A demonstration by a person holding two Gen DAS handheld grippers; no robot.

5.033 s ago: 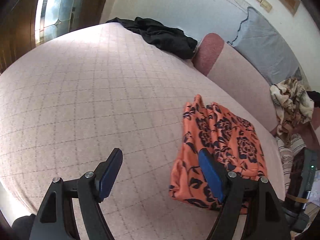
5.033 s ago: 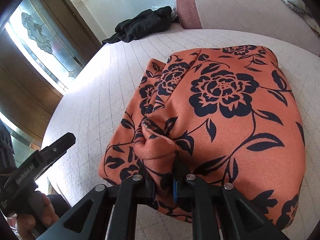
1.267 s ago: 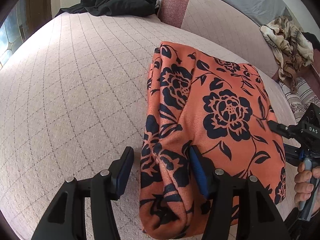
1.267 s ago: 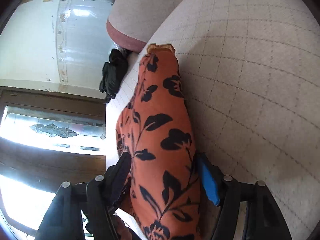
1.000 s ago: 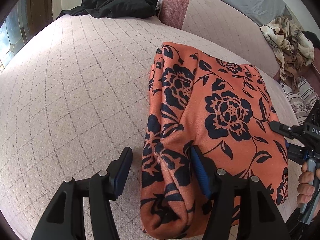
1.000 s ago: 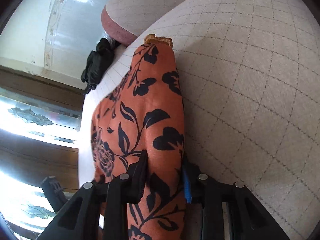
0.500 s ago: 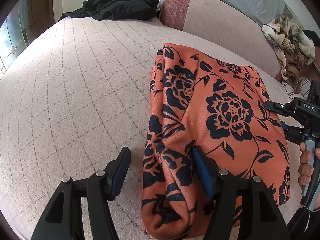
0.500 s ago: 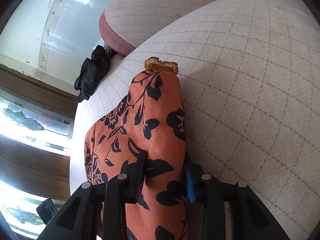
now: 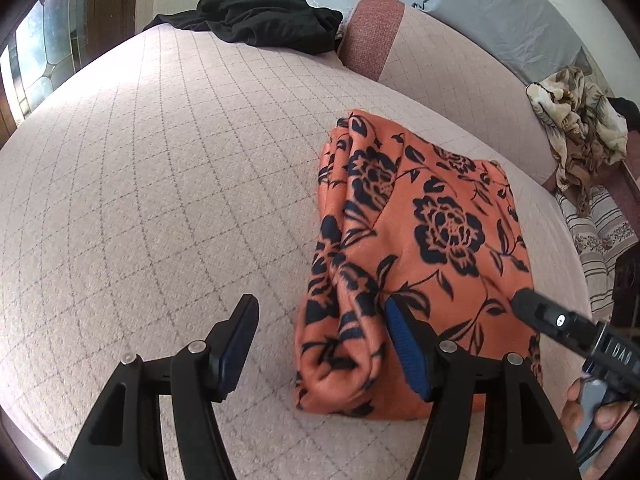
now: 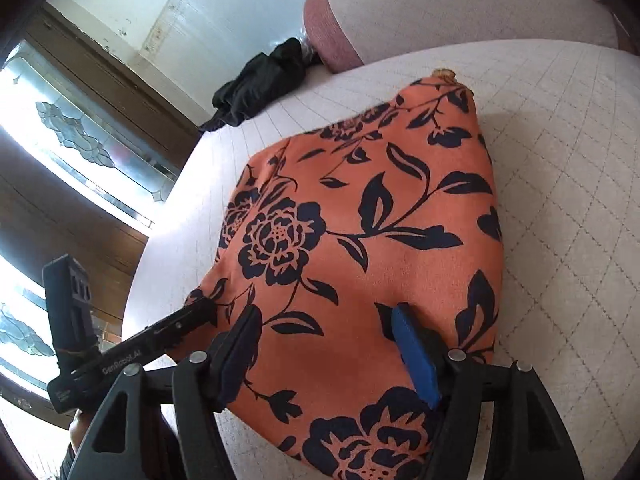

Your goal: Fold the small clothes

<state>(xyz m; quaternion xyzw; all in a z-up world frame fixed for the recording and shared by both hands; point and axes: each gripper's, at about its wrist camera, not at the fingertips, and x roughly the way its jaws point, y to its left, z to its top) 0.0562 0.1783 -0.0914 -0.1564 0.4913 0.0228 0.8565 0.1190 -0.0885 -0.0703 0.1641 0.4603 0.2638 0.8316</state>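
I have the orange floral garment (image 9: 420, 256) lying folded into a thick, roughly rectangular bundle on the quilted pink bed cover (image 9: 160, 184), on the side of the cover away from the black clothing heap (image 9: 264, 24) that sits at the far edge by the bolster (image 9: 372, 40). My left gripper (image 9: 320, 344) stands with its fingers wide apart, straddling the rolled near-left edge of the bundle: one blue pad sits against the cloth, the other hangs over bare cover, and nothing is clamped. My right gripper (image 10: 326, 354) is likewise spread open, low over the near end of the bundle from the other side, its pads resting on or just above the cloth; I cannot tell whether they press into it. I judge the folding itself to be essentially finished and this to be the tidying or release step. The left edge looks bunched and puffy, so the next move, as I read it, calls for flattening that roll or lifting both grippers clear without dragging the layers apart.
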